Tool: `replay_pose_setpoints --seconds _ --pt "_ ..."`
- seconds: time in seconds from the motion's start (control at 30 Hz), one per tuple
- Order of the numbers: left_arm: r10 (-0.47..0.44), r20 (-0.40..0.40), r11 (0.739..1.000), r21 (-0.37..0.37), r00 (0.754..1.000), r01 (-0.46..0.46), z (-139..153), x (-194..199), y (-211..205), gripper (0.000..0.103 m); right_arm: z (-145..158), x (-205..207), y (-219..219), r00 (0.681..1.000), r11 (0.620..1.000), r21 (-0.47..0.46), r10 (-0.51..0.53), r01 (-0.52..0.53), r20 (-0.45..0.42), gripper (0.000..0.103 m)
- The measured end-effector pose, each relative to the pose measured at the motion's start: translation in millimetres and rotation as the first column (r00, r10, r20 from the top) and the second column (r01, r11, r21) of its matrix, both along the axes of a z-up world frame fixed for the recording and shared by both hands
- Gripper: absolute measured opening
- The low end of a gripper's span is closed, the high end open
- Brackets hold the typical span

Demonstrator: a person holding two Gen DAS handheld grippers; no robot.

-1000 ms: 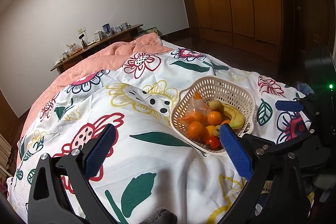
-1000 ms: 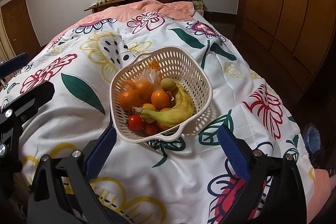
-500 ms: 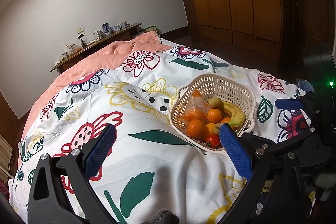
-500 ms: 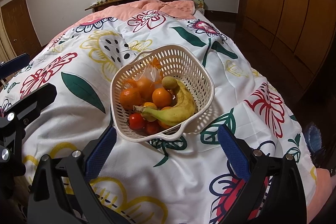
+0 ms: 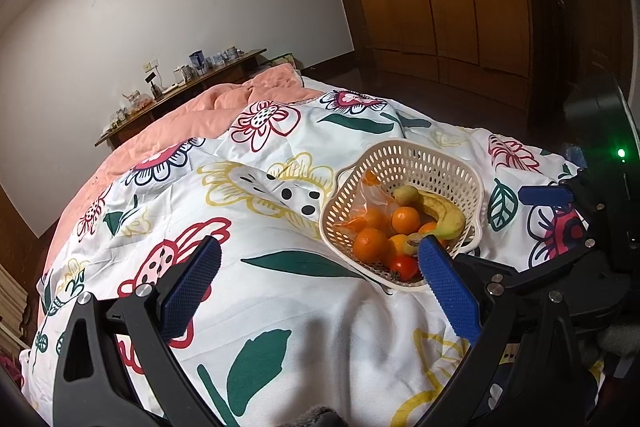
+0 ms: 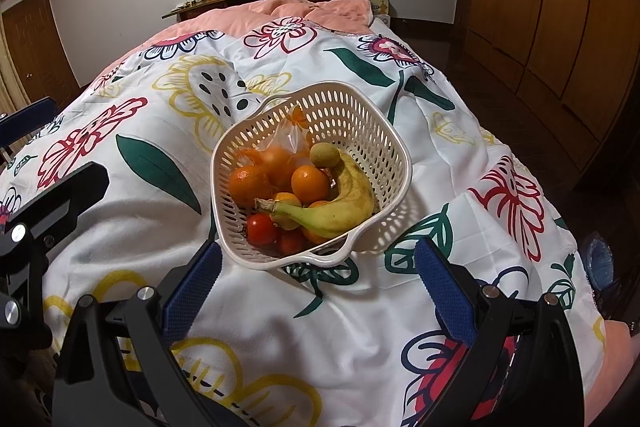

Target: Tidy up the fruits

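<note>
Cream perforated plastic basket [image 6: 394, 163] | yellow curved banana [image 6: 340, 205] bruises easily, grip mid-body | left gripper [image 5: 316, 263], right gripper [image 6: 316, 263] both spread, empty

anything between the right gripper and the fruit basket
Nothing but bedspread: in the right wrist view only printed cloth lies between the open right gripper and the basket.

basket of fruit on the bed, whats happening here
Nothing is being handled yet. A cream basket sits on the floral duvet, holding a banana, oranges, tomatoes and a clear bag. The left hand-held gripper and right hand-held gripper are both open and empty, close to the basket's near side.
</note>
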State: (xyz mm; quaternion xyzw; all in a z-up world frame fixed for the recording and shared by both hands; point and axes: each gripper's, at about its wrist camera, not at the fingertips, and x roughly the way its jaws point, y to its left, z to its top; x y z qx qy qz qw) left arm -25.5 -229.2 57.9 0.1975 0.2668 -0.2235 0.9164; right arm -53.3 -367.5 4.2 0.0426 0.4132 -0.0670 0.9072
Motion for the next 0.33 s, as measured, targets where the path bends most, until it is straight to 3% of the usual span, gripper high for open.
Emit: replay_pose_setpoints --seconds 0.33 --pt "0.019 -0.056 1.000 -0.024 0.998 -0.021 5 9 14 0.100 2 1 0 1.000 1.000 0.019 -0.008 0.008 0.011 0.096"
